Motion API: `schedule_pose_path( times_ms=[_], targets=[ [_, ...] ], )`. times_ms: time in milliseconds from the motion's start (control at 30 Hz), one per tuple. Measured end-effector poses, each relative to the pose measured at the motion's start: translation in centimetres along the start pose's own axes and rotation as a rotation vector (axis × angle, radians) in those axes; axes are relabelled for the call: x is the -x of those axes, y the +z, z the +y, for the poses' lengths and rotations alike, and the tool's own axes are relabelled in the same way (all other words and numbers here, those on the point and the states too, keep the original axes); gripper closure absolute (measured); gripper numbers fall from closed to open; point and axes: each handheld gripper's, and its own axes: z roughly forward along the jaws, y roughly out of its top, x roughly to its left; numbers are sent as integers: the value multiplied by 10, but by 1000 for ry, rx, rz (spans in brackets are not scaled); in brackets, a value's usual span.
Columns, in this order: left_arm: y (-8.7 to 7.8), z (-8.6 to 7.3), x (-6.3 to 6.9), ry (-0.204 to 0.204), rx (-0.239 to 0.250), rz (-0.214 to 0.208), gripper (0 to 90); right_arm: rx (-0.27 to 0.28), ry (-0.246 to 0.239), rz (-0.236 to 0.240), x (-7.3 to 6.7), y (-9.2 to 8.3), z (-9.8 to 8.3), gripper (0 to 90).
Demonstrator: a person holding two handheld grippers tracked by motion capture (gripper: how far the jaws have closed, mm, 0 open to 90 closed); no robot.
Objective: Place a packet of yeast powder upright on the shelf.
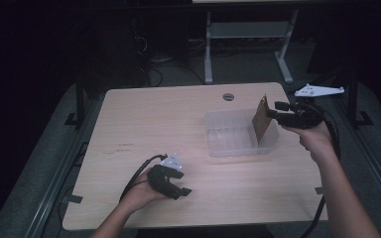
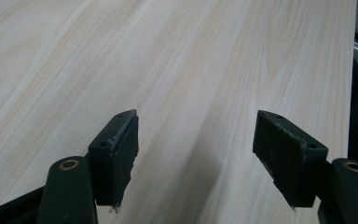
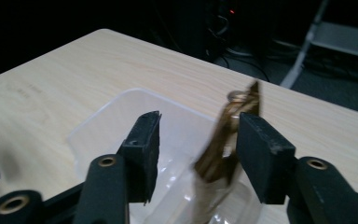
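1. The pale wood-grain table (image 1: 154,119) was bare across its left half and along the near edge; a clear rectangular plastic tub (image 1: 233,141) stood right of centre, well back from the near edge and close to the right edge.
2. A thin brown flat card-like sheet (image 1: 262,118) stood on edge at the tub's right end, its long axis near vertical, top corner above the rim, lower part inside the tub.
3. Right gripper (image 1: 278,113) hovered at the tub's right end, jaws parted; in the right gripper view the sheet (image 3: 223,140) lay against the right-hand jaw, apart from the other. Whether it was gripped, cannot tell.
4. Left gripper (image 1: 181,191) rested low near the near edge, jaws wide, nothing between them, well apart from tub and sheet.
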Motion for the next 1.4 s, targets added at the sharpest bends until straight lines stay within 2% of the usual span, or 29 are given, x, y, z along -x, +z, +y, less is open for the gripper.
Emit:
schedule_pose_path(
  times_ms=[33, 67, 100, 133, 167, 200, 233, 267, 367, 467, 500, 567, 600, 633, 800, 833, 867, 967, 1000, 1033, 1100, 1133, 1267, 1333, 1400],
  targets=[
    [0, 0, 0, 0, 0, 0, 308, 0, 0, 0, 0, 0, 0, 479],
    [-1, -1, -1, 6, 3, 0, 308, 8, -17, 30, -8, -1, -3, 469],
    [-1, -1, -1, 6, 3, 0, 308, 8, -17, 30, -8, -1, -3, 469],
    [-1, -2, 0, 0, 14, 1, 308, 6, -40, 51, -18, -1, -7, 460],
    [-1, -2, 0, 0, 14, 1, 308, 6, -40, 51, -18, -1, -7, 460],
    [-1, -3, 1, -2, 18, 1, 308, 6, -54, 80, -27, 0, -11, 458],
    [-1, -3, 1, -2, 18, 1, 308, 6, -54, 80, -27, 0, -11, 458],
    [-2, -3, 1, 8, 10, -1, 308, 8, -72, 104, -36, 3, -15, 454],
    [-3, -3, 2, 9, 17, -1, 308, -4, -94, 149, -49, 9, -21, 444],
    [-3, -3, 2, 15, 22, 1, 308, -20, -120, 170, -57, 14, -25, 440],
    [-3, -3, 3, 14, 23, -1, 308, -29, -130, 199, -64, 18, -30, 440],
    [-3, -3, 3, 17, 28, 1, 308, -47, -146, 226, -70, 23, -35, 433],
    [-3, -3, 3, 17, 28, 1, 309, -47, -146, 226, -70, 23, -35, 433],
    [-3, -3, 3, 16, 25, -4, 309, -69, -174, 242, -75, 28, -40, 426],
    [-1, -4, 4, 13, 22, -16, 310, -111, -200, 296, -87, 40, -53, 417],
    [-1, -4, 3, 24, 20, -15, 310, -111, -200, 296, -87, 40, -53, 417],
    [0, -5, 4, 29, 19, -21, 310, -133, -217, 329, -92, 45, -59, 414],
    [1, -5, 5, 35, 16, -21, 310, -153, -226, 350, -96, 50, -64, 413],
    [3, -5, 6, 35, 13, -26, 310, -169, -236, 381, -100, 57, -69, 410],
    [3, -5, 6, 39, 11, -26, 310, -177, -239, 391, -103, 60, -71, 408],
    [3, -5, 6, 49, 7, -28, 310, -192, -244, 405, -105, 63, -74, 406],
    [5, -5, 6, 57, 2, -25, 310, -222, -253, 411, -111, 69, -79, 398],
    [8, -5, 8, 56, -4, -27, 310, -265, -301, 393, -123, 77, -86, 390],
    [10, -5, 9, 61, -6, -26, 310, -269, -284, 420, -127, 82, -91, 395],
    [11, -5, 10, 65, -7, -29, 310, -296, -301, 431, -131, 87, -96, 394]
  ],
)
